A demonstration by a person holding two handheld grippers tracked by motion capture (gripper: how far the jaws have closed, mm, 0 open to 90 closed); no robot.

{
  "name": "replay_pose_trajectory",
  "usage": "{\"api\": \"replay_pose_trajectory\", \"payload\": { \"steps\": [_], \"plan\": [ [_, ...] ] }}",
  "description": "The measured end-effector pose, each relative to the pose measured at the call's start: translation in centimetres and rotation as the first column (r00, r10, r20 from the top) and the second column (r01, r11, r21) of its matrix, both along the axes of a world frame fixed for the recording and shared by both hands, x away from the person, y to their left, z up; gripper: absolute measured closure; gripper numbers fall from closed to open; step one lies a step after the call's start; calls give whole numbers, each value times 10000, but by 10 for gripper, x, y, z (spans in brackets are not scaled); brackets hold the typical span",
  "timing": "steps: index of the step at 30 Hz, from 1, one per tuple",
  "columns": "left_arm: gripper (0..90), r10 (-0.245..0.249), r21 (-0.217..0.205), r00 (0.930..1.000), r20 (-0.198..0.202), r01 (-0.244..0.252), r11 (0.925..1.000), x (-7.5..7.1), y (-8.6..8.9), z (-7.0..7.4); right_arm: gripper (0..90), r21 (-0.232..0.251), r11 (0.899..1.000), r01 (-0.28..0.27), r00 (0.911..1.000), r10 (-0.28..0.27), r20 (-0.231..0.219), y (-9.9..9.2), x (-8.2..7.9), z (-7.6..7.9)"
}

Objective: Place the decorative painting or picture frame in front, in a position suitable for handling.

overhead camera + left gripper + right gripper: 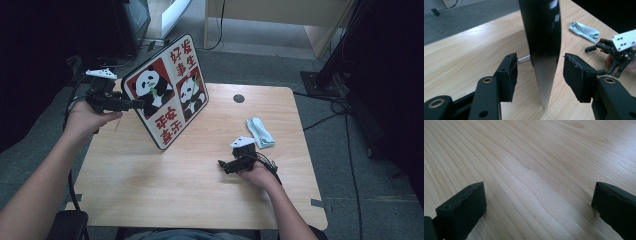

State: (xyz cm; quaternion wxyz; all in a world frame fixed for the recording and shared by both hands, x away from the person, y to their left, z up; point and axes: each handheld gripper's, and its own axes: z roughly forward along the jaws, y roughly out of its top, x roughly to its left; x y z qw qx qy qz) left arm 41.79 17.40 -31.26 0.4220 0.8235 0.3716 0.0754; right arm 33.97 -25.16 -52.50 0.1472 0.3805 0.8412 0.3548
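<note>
Board: red-and-white square panda picture board stands tilted on its lower corner, upper left of the wooden table.
Left gripper: my jaws straddle its black edge, pads not touching.
Right gripper: wide open, empty.
Risk: unclamped, the board may topple.

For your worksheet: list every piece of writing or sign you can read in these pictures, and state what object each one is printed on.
"好事发生": red characters, top right of the panda board, as best I can read them at this size.
"平安喜乐": red characters, lower left of the same board; the last character is less sure.
The crumpled packet on the table: any print is too small to read.
No readable text elsewhere.
</note>
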Motion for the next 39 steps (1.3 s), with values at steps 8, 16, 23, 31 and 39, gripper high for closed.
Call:
{"api": "replay_pose_trajectory", "payload": {
  "steps": [8, 16, 23, 31, 39],
  "plan": [
    [473, -94, 74, 9999, -78, 94, 9999, 12, -7, 14, 0, -3, 10000, -8, 10000, 8, -5, 0, 0, 0],
    [492, -150, 285, 9996, -237, 156, 9995, 27, -16, 27, 0, 4, 10000, -7, 10000, 7, 6, 0, 0, 0],
    [494, -134, 481, 9996, -250, 146, 9987, 41, -22, 38, 0, 8, 10000, 1, 10000, -1, 6, 0, 0, 0],
    [496, -224, 755, 9988, -431, 256, 9968, 58, -29, 50, 0, 17, 9999, 108, 9999, -108, -32, 1, -2, 0],
    [495, -403, 970, 9968, -684, 469, 9942, 77, -40, 57, 0, -2, 10000, 97, 10000, -97, -9, 0, -6, 0]
  ]
}}
